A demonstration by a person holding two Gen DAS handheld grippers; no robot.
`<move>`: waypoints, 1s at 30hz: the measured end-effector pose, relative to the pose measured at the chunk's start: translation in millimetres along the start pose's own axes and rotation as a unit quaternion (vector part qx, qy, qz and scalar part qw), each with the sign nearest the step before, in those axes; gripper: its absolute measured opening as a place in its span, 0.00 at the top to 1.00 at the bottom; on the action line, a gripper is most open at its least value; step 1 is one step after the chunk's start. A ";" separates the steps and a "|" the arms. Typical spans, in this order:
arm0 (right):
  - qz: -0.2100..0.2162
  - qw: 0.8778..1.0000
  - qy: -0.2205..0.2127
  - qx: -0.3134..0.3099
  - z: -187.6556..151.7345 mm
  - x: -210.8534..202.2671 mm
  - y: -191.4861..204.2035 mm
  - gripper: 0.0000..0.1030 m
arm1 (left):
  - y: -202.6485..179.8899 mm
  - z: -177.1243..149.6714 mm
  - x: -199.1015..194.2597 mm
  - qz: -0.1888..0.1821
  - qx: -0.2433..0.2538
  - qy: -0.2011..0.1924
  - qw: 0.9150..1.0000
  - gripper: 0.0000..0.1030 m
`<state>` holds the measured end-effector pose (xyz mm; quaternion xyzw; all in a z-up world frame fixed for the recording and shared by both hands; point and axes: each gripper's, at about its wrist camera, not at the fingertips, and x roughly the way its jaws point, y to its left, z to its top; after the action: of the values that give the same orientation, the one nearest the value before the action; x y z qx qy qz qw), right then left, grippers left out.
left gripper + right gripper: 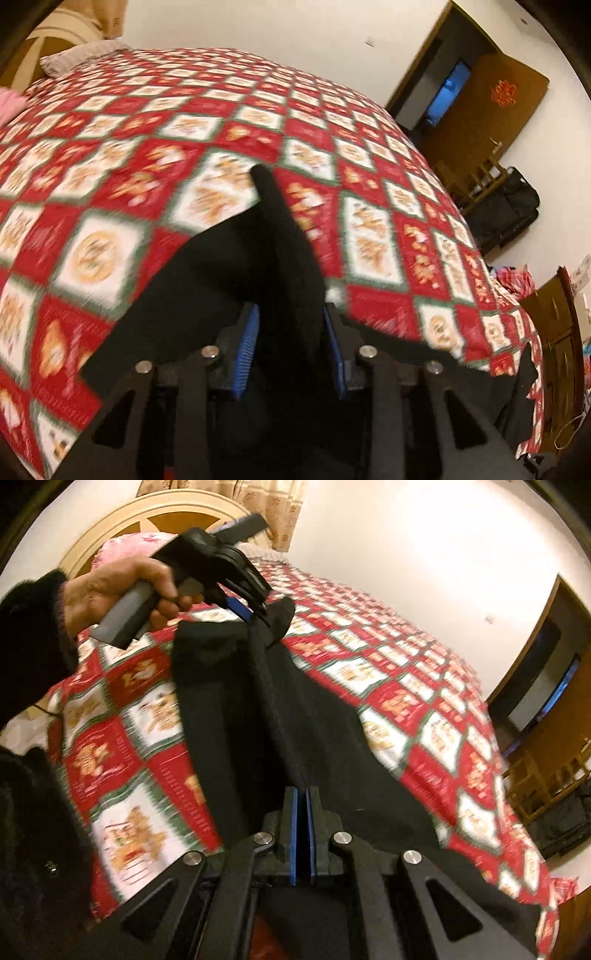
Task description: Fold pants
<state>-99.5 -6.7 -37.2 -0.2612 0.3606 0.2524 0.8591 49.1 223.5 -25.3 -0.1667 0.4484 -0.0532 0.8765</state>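
Observation:
The black pants (207, 280) hang above the red patterned bedspread (147, 122), stretched between both grippers. My left gripper (291, 332) is shut on a thick fold of the pants; its blue pads (246, 350) press the cloth from both sides. In the right wrist view the left gripper (258, 614) is held by a hand at the far end of the pants (317, 716). My right gripper (302, 812) is shut on the near edge of the pants, pads (293, 827) almost touching. The cloth runs taut between the two grippers.
The bed fills both views, with a pillow (77, 55) and a headboard (155, 513) at its far end. A dark doorway (443, 92), a wooden chair (476, 177) and a black bag (509, 214) stand beyond the bed's right side.

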 end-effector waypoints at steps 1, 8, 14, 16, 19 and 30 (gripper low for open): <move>0.007 1.000 0.002 -0.004 -1.4 2.4 7.0 0.99 | 7.4 -3.0 0.0 0.006 -0.005 -0.004 1.000 0.62; 0.001 1.000 -0.016 0.023 4.0 -0.3 15.0 0.99 | 49.2 -28.4 4.3 0.013 -0.057 0.000 0.998 0.59; 0.127 0.939 -0.018 0.319 -14.1 2.3 -76.0 0.96 | 46.2 -16.7 -0.8 0.008 -0.062 -0.040 0.997 0.20; 0.148 0.895 -0.002 0.420 -37.8 8.8 -101.4 0.95 | 42.5 -10.3 6.7 0.004 -0.062 -0.031 0.998 0.20; 0.169 0.839 0.000 0.517 -68.4 10.2 -121.0 0.88 | 41.3 -2.2 17.4 -0.006 -0.068 -0.018 0.998 0.20; 0.106 0.811 0.036 0.575 -56.2 27.5 -137.5 0.28 | 29.9 9.8 36.6 -0.003 -0.076 -0.009 0.997 0.32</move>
<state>-24.6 -136.6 -55.1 0.3114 0.4960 0.0792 0.8067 77.0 245.1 -58.3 -0.2344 0.4430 -0.0198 0.8651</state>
